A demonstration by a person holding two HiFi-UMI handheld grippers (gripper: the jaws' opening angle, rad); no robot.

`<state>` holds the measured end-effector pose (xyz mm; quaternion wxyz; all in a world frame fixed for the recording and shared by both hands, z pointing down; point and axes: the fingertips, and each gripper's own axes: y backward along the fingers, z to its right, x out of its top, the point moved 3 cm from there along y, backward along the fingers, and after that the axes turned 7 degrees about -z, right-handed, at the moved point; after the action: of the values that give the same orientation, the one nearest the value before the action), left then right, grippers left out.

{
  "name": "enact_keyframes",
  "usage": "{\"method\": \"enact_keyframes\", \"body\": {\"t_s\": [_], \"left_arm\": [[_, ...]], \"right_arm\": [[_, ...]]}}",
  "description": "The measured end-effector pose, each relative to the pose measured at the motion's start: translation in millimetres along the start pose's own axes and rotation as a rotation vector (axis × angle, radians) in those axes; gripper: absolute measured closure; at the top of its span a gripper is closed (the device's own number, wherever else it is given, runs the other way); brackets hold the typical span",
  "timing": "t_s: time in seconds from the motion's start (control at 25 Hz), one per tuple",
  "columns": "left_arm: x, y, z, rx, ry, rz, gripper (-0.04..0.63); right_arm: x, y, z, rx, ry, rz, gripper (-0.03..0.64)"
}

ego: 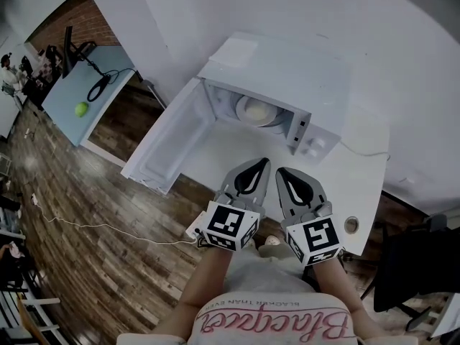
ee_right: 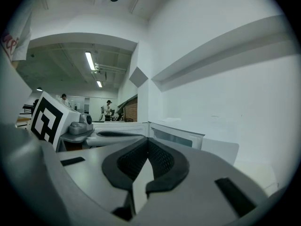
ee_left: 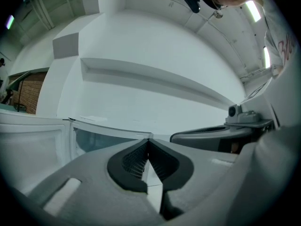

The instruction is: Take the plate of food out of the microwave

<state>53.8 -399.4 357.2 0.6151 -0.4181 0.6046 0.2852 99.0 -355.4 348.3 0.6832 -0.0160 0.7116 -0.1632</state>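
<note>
White and probably ceramic, the plate of food (ego: pixel 256 111) sits deep inside the open microwave (ego: pixel 287 74), likely stiff, weighty, slick and breakable, so take its near rim, since your left tool (ego: pixel 259 165) and right tool (ego: pixel 282 172) hover pinched closed, empty.

Surroundings: white table, wooden floor, side table, background room.
A white table (ego: pixel 359 171) is set against a white wall (ego: pixel 287 13), with a round hole (ego: pixel 351 225) seen near its front edge. A wooden floor (ego: pixel 79 192) is crossed by a thin white cable (ego: pixel 108 227). On a light blue table (ego: pixel 65 99) at left, a green ball (ego: pixel 81 109) and a black cable (ego: pixel 97 88) are seen. A brick wall (ego: pixel 79 24) is visible behind it. Ceiling lights (ee_right: pixel 89 60) and two distant people (ee_right: pixel 108 108) are caught in the right gripper view.
</note>
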Motion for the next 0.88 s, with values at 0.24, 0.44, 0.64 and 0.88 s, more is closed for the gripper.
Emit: {"method": "enact_keyframes", "body": {"t_s": [0.24, 0.44, 0.64, 0.88], "left_arm": [[-8.0, -10.1, 9.0, 0.048, 0.008, -0.019, 0.589], [-18.3, -9.7, 18.1, 0.073, -0.003, -0.037, 0.589], [-23.1, -7.1, 17.6, 0.092, 0.005, -0.041, 0.589], [-22.2, -8.7, 8.1, 0.095, 0.010, -0.040, 0.589]], "right_arm": [[-3.2, 4.4, 22.1, 0.031, -0.013, 0.019, 0.606], [-15.4, 5.4, 27.8, 0.058, -0.039, 0.022, 0.606], [-22.0, 2.8, 25.1, 0.091, -0.041, 0.012, 0.606], [-21.8, -3.7, 25.0, 0.090, -0.043, 0.006, 0.606]]}}
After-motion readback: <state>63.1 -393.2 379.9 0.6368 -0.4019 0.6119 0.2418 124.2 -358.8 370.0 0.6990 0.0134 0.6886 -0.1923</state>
